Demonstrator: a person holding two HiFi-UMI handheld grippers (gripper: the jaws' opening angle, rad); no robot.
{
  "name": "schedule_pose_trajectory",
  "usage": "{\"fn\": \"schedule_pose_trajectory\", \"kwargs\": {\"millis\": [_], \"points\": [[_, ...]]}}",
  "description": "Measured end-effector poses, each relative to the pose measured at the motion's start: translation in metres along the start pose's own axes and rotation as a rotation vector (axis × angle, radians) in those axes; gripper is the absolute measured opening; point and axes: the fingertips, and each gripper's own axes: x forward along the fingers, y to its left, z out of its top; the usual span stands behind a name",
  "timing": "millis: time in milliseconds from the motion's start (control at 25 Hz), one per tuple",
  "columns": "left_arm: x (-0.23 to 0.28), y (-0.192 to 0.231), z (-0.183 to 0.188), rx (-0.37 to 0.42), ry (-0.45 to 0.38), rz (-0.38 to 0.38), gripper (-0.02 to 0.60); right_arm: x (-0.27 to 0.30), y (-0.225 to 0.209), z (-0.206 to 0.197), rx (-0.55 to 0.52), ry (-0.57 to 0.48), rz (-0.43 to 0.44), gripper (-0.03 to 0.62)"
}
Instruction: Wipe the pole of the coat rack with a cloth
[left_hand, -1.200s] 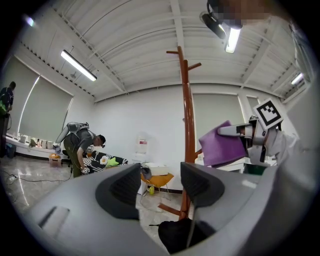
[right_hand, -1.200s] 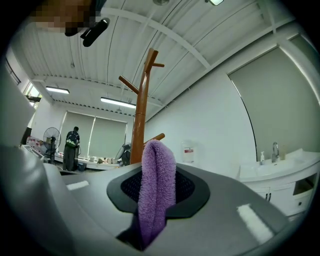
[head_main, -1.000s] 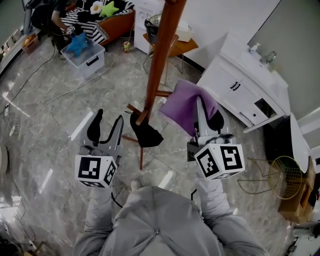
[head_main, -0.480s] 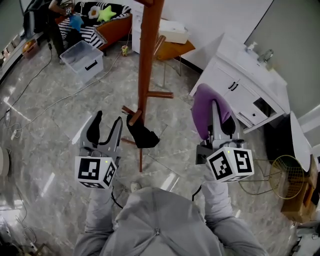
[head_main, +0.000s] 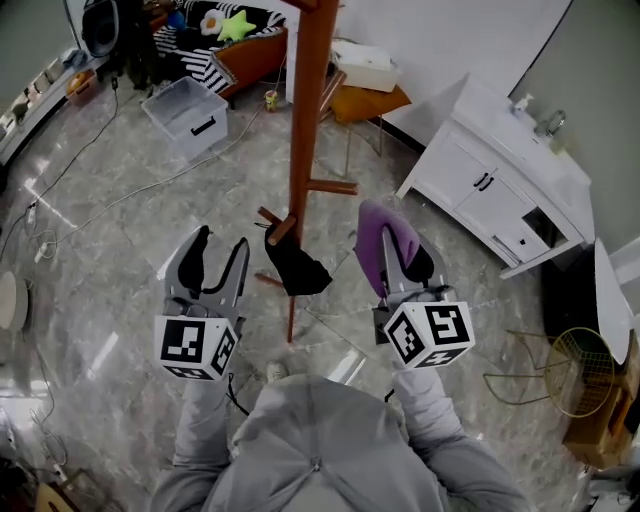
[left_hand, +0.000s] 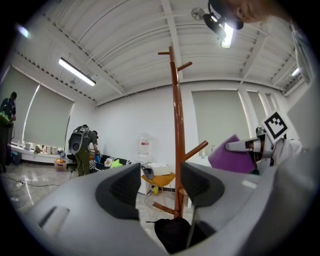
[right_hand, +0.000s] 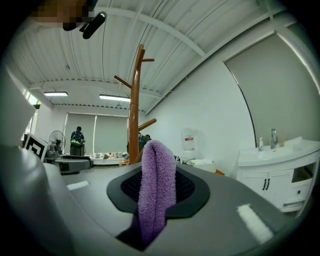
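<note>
The brown wooden coat rack pole (head_main: 308, 110) rises between my two grippers, with short pegs low on it; it also shows in the left gripper view (left_hand: 176, 130) and the right gripper view (right_hand: 135, 105). A black item (head_main: 293, 265) hangs from a low peg. My right gripper (head_main: 395, 255) is shut on a purple cloth (head_main: 375, 240), folded and sticking up between the jaws (right_hand: 156, 180), a little right of the pole and apart from it. My left gripper (head_main: 215, 255) stands open and empty left of the pole, its jaws framing the pole's base (left_hand: 159, 187).
A white cabinet with a sink (head_main: 505, 175) stands at the right, a wire basket (head_main: 563, 365) beyond it. An orange-seated chair (head_main: 362, 100) sits behind the pole. A clear storage bin (head_main: 185, 115) and a couch (head_main: 235, 45) lie far left. A person (left_hand: 80, 150) stands at the back.
My right gripper with the purple cloth swung out to the right, then came back left toward the pole. The left gripper has barely moved. The head view shifted slightly.
</note>
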Motion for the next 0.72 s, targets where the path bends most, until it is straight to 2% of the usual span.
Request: {"fn": "schedule_pose_trajectory", "kwargs": {"millis": [160,240,320,520,600,720], "points": [[-0.015,0.009,-0.002,0.001,0.002,0.044,0.268,0.009,0.024,-0.018,-0.008,0.043,0.08,0.069],[-0.021,0.014,-0.003,-0.001,0.006,0.065,0.268,0.015,0.043,-0.025,-0.045,0.062,0.143,0.07],[-0.027,0.019,-0.005,-0.003,0.01,0.085,0.268,0.025,0.066,-0.03,-0.134,0.066,0.211,0.071],[-0.043,0.031,-0.004,-0.005,0.007,0.13,0.268,0.057,0.114,-0.042,-0.465,0.067,0.33,0.069],[-0.05,0.037,-0.005,-0.008,0.006,0.15,0.268,0.068,0.124,-0.056,-0.531,0.115,0.377,0.069],[-0.059,0.045,-0.008,-0.016,0.007,0.175,0.268,0.082,0.129,-0.079,-0.546,0.198,0.417,0.069]]}}
